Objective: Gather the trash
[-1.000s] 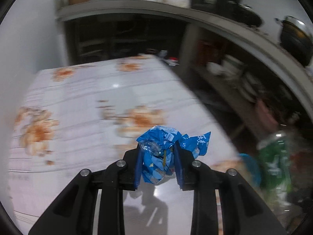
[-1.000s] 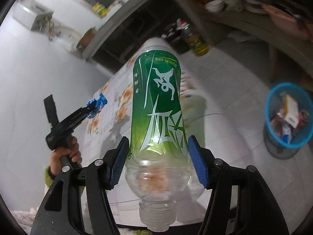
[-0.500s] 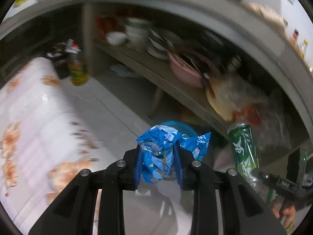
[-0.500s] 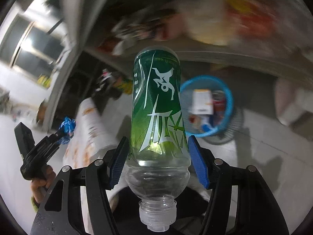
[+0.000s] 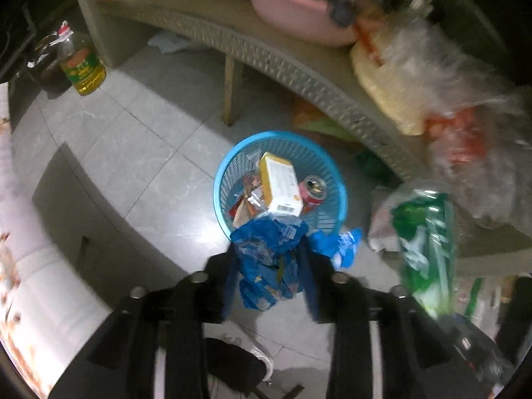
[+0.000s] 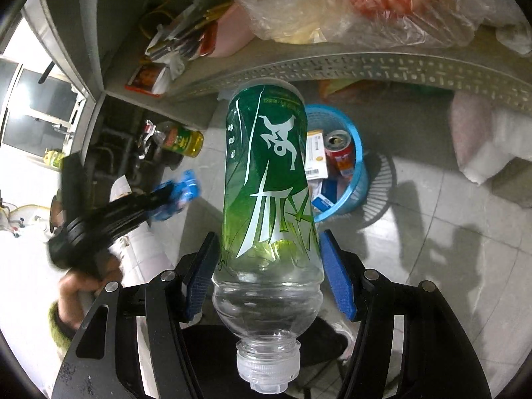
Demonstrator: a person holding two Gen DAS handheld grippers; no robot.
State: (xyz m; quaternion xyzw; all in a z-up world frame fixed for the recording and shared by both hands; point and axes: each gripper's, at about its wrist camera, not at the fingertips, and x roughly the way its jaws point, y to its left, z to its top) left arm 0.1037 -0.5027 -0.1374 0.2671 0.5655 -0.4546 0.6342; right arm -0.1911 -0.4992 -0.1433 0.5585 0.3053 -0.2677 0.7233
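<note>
While our right gripper (image 6: 269, 279) clamps the green bottle (image 6: 267, 179) neck-down, our left gripper (image 5: 269, 276) hangs over the blue basket (image 5: 342, 196), its jaws just opening with the blue wrapper (image 5: 266, 262) between them.

Your left claw (image 5: 269, 272) is matte black, its branching arms pinned with round silver screws and tipped with dark blue ribbed pads. Your right claw (image 6: 267, 276) matches it, with brighter blue ribbed pads and scuffed black plastic. A fuzzy yellow-green sleeve cuff (image 6: 58, 324) shows at your left hand (image 6: 78, 294).
</note>
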